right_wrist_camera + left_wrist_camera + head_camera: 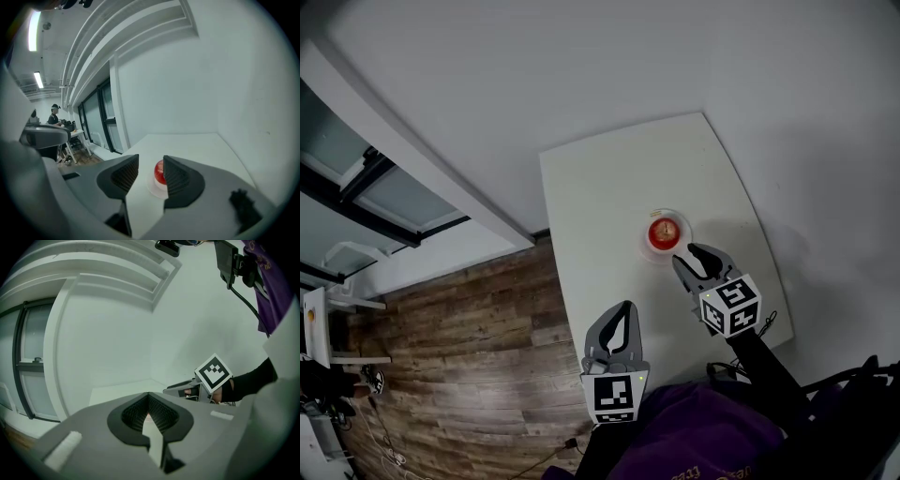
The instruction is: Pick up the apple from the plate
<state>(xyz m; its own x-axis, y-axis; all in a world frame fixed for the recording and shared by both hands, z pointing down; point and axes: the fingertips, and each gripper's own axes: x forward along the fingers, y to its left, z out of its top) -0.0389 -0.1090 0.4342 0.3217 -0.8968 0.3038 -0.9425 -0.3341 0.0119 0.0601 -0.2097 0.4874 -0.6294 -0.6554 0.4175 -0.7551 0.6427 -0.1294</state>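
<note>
A red apple (664, 232) sits on a small white plate (649, 249) on the white table (600, 197), towards its right side. My right gripper (691, 256) hovers just short of the plate with its jaws open and nothing between them. In the right gripper view the apple (160, 172) and the plate (153, 188) show through the gap of that gripper (150, 161), a little ahead of the tips. My left gripper (624, 308) hangs over the table's near edge, away from the plate, its fingertips touching and empty. In its own view the left gripper (148, 394) is shut.
The table stands against a white wall (722, 66). Wooden floor (459, 328) lies to its left, with glass partitions (384, 187) beyond. A thin cable (769, 323) lies near the table's right edge. A person sits at a far desk (55, 117).
</note>
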